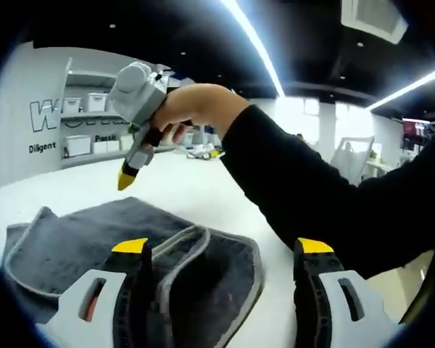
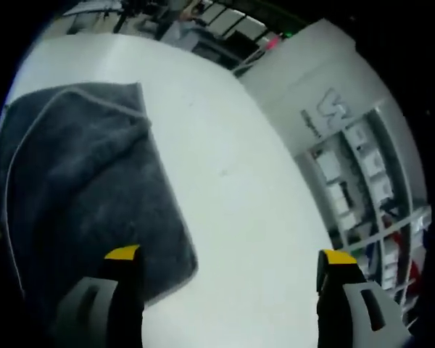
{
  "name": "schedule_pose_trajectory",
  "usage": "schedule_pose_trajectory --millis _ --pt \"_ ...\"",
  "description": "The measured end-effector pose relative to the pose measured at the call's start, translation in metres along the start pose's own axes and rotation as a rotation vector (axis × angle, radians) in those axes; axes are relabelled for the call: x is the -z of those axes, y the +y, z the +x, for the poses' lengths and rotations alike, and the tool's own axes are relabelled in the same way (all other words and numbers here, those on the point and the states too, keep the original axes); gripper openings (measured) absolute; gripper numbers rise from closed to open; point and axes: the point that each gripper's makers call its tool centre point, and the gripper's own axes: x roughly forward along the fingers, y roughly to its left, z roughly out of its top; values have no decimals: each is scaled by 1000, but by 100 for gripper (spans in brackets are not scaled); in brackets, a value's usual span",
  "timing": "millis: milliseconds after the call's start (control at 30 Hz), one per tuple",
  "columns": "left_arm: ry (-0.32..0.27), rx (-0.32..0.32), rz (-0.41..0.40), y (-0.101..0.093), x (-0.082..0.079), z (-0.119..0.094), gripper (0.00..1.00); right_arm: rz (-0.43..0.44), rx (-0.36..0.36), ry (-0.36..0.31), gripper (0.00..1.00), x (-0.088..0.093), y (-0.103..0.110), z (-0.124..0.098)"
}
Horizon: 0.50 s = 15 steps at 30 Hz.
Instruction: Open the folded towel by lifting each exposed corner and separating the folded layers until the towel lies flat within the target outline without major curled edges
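A dark grey towel [image 1: 80, 232] with pale edging lies folded on the white table [image 1: 196, 188], one flap curling over another near my left jaw. My left gripper [image 1: 222, 250] hangs open just above the towel's near edge, nothing between its jaws. My right gripper [image 1: 127, 177] is held by a hand in a black sleeve [image 1: 312, 196], raised above the table beyond the towel. In the right gripper view the towel [image 2: 80, 181] lies to the left with a corner toward the far side. The right gripper [image 2: 230, 255] is open over the towel's edge and bare table [image 2: 239, 181].
Shelves with white bins [image 1: 87, 109] stand against a lettered wall past the table; the same shelves [image 2: 355, 167] show in the right gripper view. Bare white tabletop stretches beyond and beside the towel. Small clutter [image 1: 203, 152] sits at the far table edge.
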Motion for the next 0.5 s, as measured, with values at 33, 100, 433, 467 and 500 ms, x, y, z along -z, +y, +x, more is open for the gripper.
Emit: schedule_pose_trajectory --millis 33,100,433,467,500 --pt "0 -6 -1 3 0 -1 83 -4 9 -2 100 -1 -2 -3" --pt "1 -13 -14 7 -2 -4 84 -1 26 -10 100 -4 -6 -8" --pt "-19 -16 -55 17 -15 -25 90 -18 89 -77 100 -26 -11 -37" --pt "-21 -16 -55 17 -17 -27 91 -25 99 -72 100 -27 -10 -41" --pt "-23 -16 -56 18 -18 -28 92 -46 122 -60 100 -27 -12 -47"
